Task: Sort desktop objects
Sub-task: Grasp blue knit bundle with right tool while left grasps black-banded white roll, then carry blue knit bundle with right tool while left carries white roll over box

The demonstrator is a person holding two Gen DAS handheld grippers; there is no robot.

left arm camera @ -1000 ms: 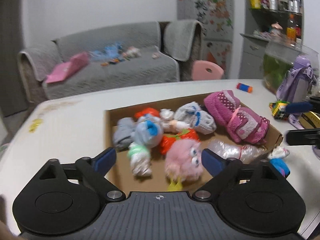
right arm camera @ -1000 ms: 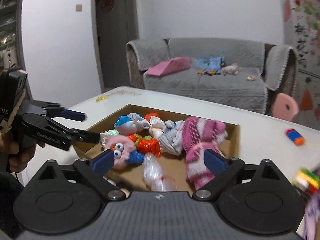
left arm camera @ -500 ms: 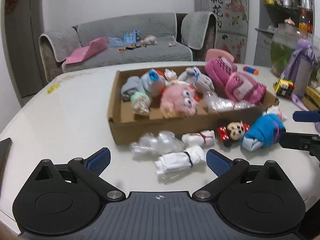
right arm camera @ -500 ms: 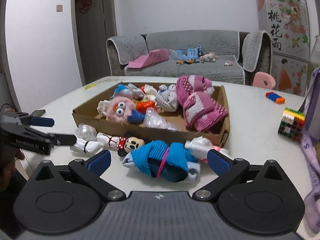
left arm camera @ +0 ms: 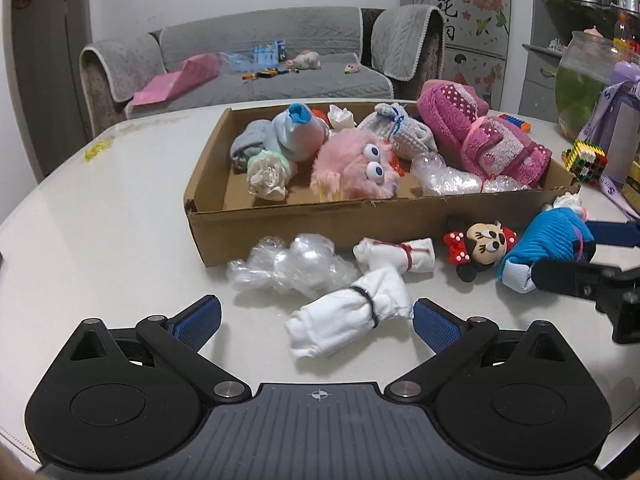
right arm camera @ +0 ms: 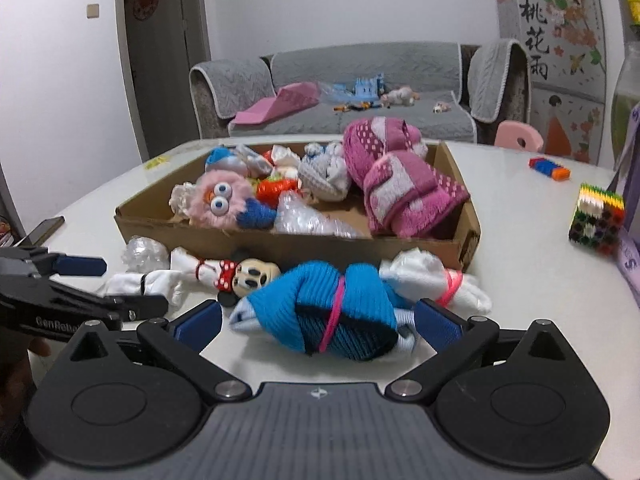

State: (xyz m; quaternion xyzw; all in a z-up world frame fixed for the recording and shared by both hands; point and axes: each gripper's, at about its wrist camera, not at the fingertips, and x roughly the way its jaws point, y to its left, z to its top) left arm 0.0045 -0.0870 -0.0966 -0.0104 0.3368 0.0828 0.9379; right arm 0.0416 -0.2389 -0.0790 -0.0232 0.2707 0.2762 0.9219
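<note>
A cardboard box (left arm camera: 280,222) (right arm camera: 360,246) on the white table holds a pink fluffy toy (left arm camera: 352,168), a magenta towel roll (left arm camera: 488,140), socks and plastic wrap. In front of it lie a white sock bundle (left arm camera: 352,316), a second white bundle (left arm camera: 400,254), crumpled plastic (left arm camera: 296,266), a mouse doll (left arm camera: 484,244) and a blue sock roll (right arm camera: 332,310) (left arm camera: 548,244). My left gripper (left arm camera: 316,320) is open, its blue pads either side of the near white bundle without touching. My right gripper (right arm camera: 318,320) is open, straddling the blue roll.
A beaded cube (right arm camera: 596,220) (left arm camera: 586,160), a small orange-blue toy (right arm camera: 548,168) and a purple bottle (left arm camera: 616,128) stand on the table's right side. A phone (right arm camera: 46,229) lies at the left edge. A grey sofa (left arm camera: 248,72) is behind the table.
Both grippers have dropped lower and tilted down toward the items in front of the box; the white bundle and blue roll now lie between their pads. The right jaws widened slightly.
</note>
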